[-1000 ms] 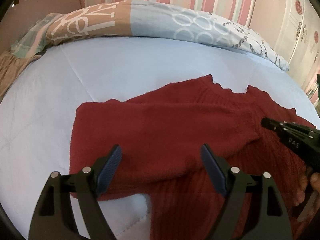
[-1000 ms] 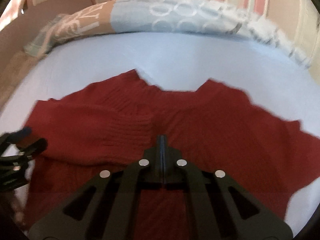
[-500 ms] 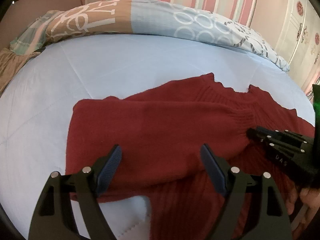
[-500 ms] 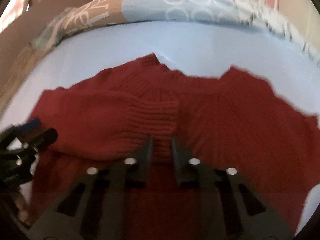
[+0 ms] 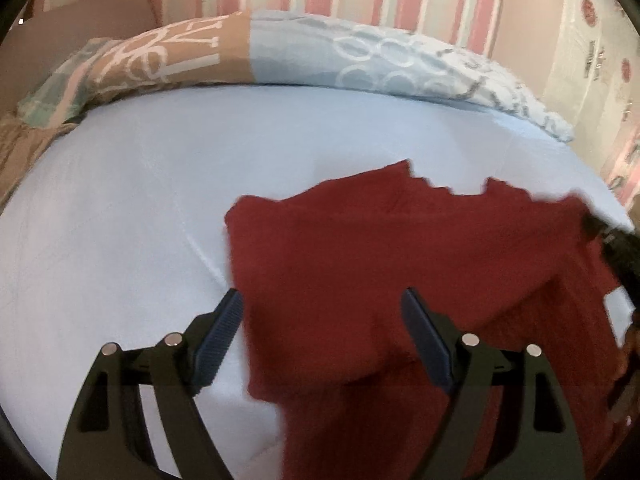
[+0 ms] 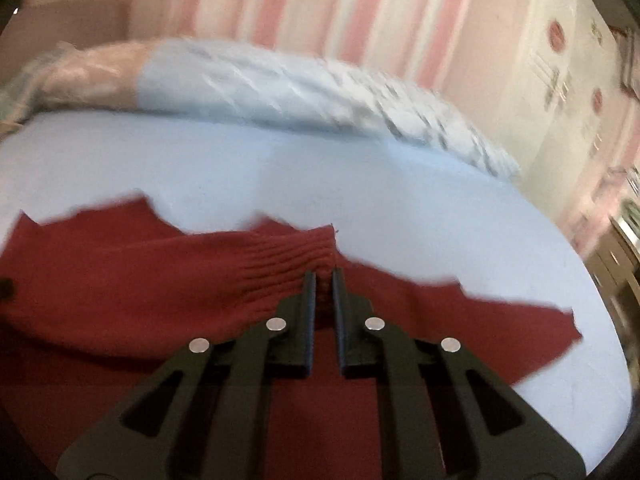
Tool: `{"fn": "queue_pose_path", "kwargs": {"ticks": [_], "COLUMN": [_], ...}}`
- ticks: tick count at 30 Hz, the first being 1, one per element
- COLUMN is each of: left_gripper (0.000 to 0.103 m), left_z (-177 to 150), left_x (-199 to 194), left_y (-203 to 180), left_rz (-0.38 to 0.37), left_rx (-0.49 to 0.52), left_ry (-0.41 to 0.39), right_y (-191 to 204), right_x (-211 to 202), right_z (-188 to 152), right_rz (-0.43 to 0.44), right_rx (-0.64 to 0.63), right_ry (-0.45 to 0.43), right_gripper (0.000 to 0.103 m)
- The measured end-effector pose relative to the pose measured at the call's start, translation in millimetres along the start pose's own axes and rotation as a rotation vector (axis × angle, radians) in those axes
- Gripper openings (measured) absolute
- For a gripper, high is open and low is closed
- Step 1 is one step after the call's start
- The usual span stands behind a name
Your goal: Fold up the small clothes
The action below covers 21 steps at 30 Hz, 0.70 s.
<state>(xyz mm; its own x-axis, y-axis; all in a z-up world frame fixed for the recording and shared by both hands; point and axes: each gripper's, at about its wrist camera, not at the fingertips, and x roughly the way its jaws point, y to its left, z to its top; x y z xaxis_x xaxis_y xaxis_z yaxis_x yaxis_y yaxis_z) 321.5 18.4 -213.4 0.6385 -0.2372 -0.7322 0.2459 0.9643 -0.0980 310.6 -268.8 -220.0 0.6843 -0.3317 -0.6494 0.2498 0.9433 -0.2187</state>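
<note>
Our right gripper pinches the ribbed cuff of the dark red knitted sweater — sleeve stretched sideways, neckline toward the pillows — our left gripper wide, empty.

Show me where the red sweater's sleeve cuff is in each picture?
Left wrist view: the cuff is at the far right edge, blurred, beside the right hand-held gripper.
Right wrist view: the cuff is in the middle, pinched by the right hand-held gripper.
Shared landmark: the sweater's notched neckline against the blue bedsheet.
</note>
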Motion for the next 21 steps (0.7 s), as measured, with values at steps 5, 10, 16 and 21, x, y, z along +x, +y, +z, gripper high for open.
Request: {"fn": "queue_pose_path", "kwargs": {"ticks": [5, 10, 16, 21], "left_gripper": [0.082, 0.081, 0.081, 0.081], "left_z": [4.6, 11.4, 20.4, 17.3], "left_x": [14.2, 31.8, 42.9, 38.1], "left_y": [-17.1, -20.3, -23.6, -30.4], "left_rz": [-0.026, 0.020, 0.049, 0.062], "left_rx": [0.031, 0.039, 0.055, 0.086], "left_ry": [0.038, 0.061, 0.058, 0.064], "right_y": [-20.5, -20.9, -13.9, -31.1], "right_x": [28.1, 19.8, 13.1, -1.1], "right_z": [-19.9, -17.8, -30.7, -28.8], "right_rz": [0.032, 0.056, 0.022, 0.032], "right_rx": [0.029, 0.055, 0.071, 0.129], "right_ry": [0.104, 0.120, 0.165, 0.124], "right_gripper": [0.009, 0.009, 0.010, 0.048]}}
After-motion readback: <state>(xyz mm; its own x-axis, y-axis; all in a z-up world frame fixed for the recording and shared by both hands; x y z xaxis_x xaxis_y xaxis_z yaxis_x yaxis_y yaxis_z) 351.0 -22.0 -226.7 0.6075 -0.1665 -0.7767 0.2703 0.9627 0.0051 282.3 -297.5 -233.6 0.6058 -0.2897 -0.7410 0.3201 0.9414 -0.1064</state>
